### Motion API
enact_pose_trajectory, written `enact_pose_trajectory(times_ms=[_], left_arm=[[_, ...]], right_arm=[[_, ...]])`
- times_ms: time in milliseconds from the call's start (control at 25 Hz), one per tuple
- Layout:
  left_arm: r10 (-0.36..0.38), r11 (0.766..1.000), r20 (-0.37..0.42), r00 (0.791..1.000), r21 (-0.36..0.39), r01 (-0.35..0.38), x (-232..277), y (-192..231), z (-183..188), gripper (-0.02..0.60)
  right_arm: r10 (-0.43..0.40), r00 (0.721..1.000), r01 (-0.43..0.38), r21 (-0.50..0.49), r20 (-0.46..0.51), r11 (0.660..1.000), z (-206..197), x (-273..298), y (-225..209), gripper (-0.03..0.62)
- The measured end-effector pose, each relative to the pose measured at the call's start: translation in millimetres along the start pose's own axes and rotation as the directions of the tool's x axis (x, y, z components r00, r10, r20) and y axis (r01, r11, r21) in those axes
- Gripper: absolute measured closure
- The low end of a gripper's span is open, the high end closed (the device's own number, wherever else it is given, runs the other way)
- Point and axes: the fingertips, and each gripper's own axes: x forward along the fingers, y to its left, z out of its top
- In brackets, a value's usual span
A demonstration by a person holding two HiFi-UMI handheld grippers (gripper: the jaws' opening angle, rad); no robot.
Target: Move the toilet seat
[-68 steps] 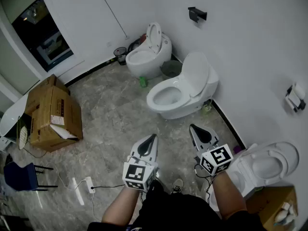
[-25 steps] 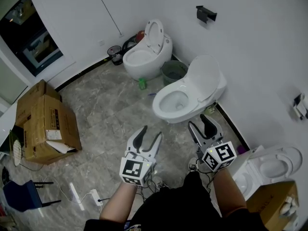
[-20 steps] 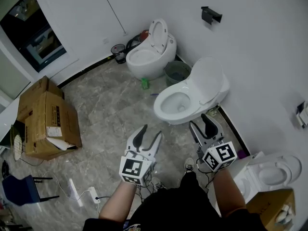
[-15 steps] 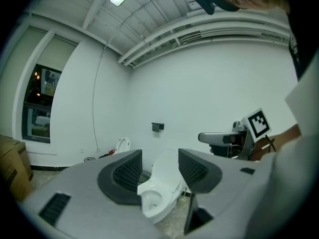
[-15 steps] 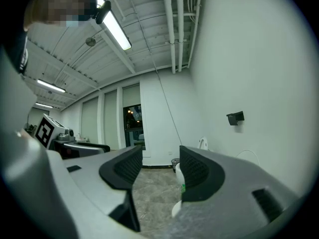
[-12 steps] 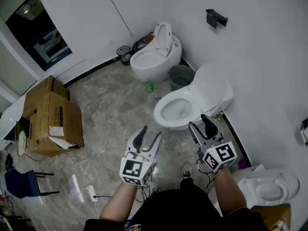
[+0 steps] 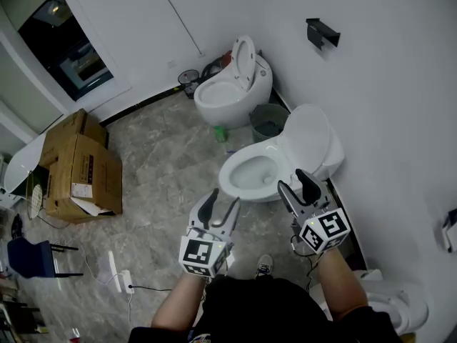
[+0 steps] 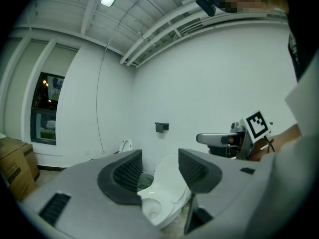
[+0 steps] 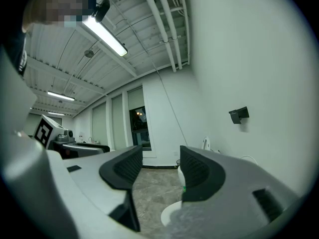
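Right gripper (image 9: 161, 169) seen with jaws held apart, nothing gripped between the ribbed pads (image 9: 125, 170). Grey marbled floor (image 9: 152, 193) framed in the gap. White toilet rim (image 9: 172, 214) noted at 6 o'clock, partly cut off by the right jaw. Raised seat of a second toilet (image 9: 205, 143) made out further off at 3 o'clock, against the wall. Black wall fixture (image 9: 239, 114) mounted beyond it, also at 3 o'clock. Dark window (image 9: 139, 128) set near centre. Strip light (image 9: 104, 35) lit at 11 o'clock. Left gripper (image 9: 82, 147) with marker cube (image 9: 44, 129) recorded at 9 o'clock.
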Motion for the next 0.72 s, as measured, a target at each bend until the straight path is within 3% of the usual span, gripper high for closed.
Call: enact_pose_trajectory(times_ms=[320, 720], left_arm=[[0.011, 1.0, -0.017, 1.0, -0.005, -0.011, 31.7, -13.6, 3.2, 0.374], [0.0, 1.0, 0.002, 1.0, -0.02, 0.0, 79.5, 19.8, 0.9, 0.374]], right_arm=[[0.008, 1.0, -0.008, -0.008, 0.007, 1.0, 11.0, 2.3, -35.2, 0.353], [-0.016, 1.0, 0.016, -0.021, -0.001, 1.0, 14.4, 42.9, -61.7, 0.353]])
